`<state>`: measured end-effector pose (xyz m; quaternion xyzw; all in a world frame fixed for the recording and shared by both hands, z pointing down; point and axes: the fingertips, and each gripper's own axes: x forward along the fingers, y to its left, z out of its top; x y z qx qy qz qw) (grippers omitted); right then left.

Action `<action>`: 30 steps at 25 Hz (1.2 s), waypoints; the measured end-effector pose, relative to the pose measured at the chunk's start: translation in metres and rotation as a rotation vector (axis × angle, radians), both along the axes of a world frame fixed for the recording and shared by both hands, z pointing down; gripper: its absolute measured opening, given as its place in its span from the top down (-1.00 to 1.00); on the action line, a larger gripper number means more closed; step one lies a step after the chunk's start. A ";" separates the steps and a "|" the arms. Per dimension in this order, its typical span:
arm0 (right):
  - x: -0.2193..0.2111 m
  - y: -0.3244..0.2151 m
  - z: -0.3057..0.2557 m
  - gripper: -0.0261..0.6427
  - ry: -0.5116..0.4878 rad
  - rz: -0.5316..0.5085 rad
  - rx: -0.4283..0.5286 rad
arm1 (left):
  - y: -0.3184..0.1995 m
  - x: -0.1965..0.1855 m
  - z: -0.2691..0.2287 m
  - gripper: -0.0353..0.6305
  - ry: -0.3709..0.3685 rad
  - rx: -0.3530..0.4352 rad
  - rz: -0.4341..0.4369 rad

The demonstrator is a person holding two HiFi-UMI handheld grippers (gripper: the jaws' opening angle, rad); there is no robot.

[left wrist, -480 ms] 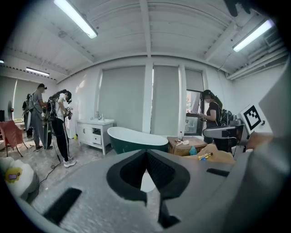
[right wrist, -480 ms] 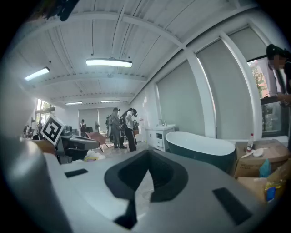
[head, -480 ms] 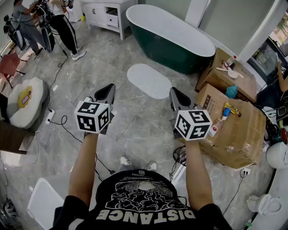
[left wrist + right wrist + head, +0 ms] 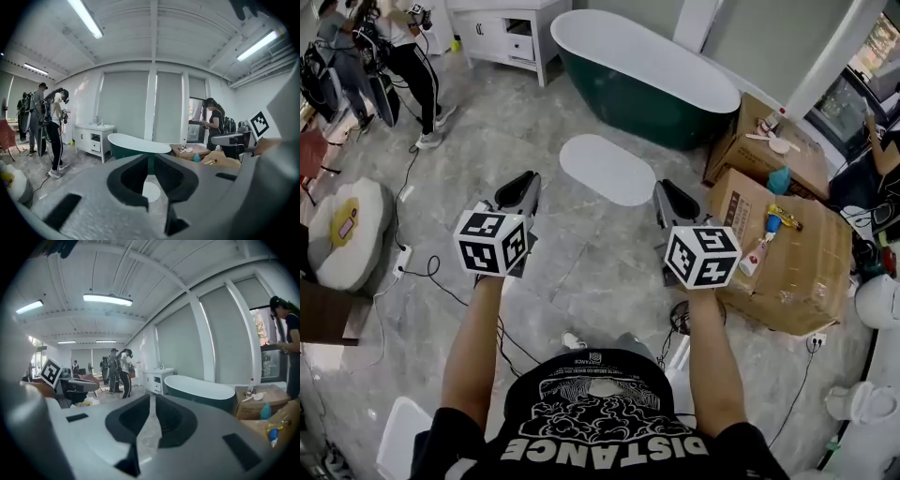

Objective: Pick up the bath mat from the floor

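Note:
A white oval bath mat (image 4: 607, 169) lies flat on the grey marble floor in front of a dark green bathtub (image 4: 642, 80). I hold both grippers at waist height, short of the mat and well above the floor. The left gripper (image 4: 525, 182) is shut with nothing in it, and a sliver of the mat (image 4: 151, 191) shows through the slit between its jaws. The right gripper (image 4: 667, 192) is also shut and empty, its jaws (image 4: 151, 401) pointing toward the bathtub (image 4: 199, 391). Neither gripper touches the mat.
Cardboard boxes (image 4: 787, 253) with small items on top stand at the right. A white vanity cabinet (image 4: 508, 33) and two people (image 4: 389, 52) are at the back left. A round white cushion (image 4: 342, 230) and black cables (image 4: 431, 262) lie at the left.
The view has moved forward a little: mat, bathtub and boxes sit slightly higher and to the left in the picture. Both grippers keep the same pose and stay shut.

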<state>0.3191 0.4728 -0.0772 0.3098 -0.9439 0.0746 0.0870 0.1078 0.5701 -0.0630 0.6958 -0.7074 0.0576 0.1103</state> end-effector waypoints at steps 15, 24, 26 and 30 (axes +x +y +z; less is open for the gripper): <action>-0.016 -0.032 0.008 0.58 0.007 0.093 0.001 | -0.028 -0.051 0.015 0.45 0.035 -0.002 0.009; -0.049 -0.114 0.025 0.44 0.009 0.093 -0.021 | -0.106 -0.089 0.020 0.31 0.022 -0.008 -0.007; -0.056 -0.138 0.028 0.44 0.017 0.091 -0.026 | -0.131 -0.096 0.023 0.25 0.028 -0.014 -0.011; -0.065 -0.192 0.029 0.40 0.010 0.097 -0.042 | -0.183 -0.104 0.026 0.18 0.036 -0.035 0.002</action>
